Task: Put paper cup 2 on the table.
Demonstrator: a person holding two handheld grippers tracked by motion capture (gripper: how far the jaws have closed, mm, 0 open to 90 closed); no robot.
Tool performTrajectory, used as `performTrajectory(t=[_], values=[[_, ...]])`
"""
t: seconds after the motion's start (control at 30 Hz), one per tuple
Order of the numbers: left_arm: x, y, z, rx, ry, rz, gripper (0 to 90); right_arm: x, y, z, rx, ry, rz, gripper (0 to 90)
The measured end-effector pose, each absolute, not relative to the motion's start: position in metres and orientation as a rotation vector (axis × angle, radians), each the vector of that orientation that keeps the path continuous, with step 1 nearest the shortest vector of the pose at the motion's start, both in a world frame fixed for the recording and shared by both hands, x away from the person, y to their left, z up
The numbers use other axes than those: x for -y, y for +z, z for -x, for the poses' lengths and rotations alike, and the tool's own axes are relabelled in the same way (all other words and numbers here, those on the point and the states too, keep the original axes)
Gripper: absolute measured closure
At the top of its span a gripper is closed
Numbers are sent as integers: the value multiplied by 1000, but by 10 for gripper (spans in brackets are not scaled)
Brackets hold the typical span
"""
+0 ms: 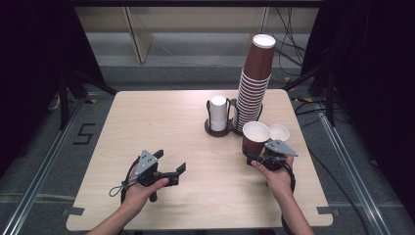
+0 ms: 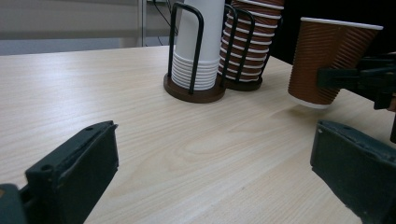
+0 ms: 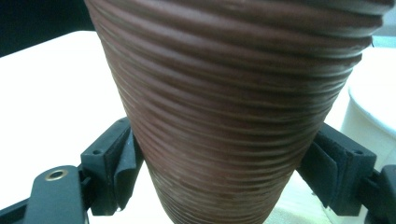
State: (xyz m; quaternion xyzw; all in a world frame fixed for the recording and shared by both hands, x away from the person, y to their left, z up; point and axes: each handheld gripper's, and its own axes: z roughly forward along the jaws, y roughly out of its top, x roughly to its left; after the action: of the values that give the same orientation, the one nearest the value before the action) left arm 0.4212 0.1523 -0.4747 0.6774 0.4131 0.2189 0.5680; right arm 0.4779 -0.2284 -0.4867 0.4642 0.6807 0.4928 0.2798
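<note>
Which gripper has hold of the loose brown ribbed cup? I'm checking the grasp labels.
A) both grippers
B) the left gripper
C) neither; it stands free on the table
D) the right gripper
D: the right gripper has its jaws closed on the lower wall of the brown cup, while the left gripper stands open over bare table.
</note>
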Motion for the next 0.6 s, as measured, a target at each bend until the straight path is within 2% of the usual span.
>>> performTrajectory(t=[0.6], values=[[-149, -477, -420, -962, 500, -1602, 0, 218, -494, -499, -1894, 1230, -1276, 200]])
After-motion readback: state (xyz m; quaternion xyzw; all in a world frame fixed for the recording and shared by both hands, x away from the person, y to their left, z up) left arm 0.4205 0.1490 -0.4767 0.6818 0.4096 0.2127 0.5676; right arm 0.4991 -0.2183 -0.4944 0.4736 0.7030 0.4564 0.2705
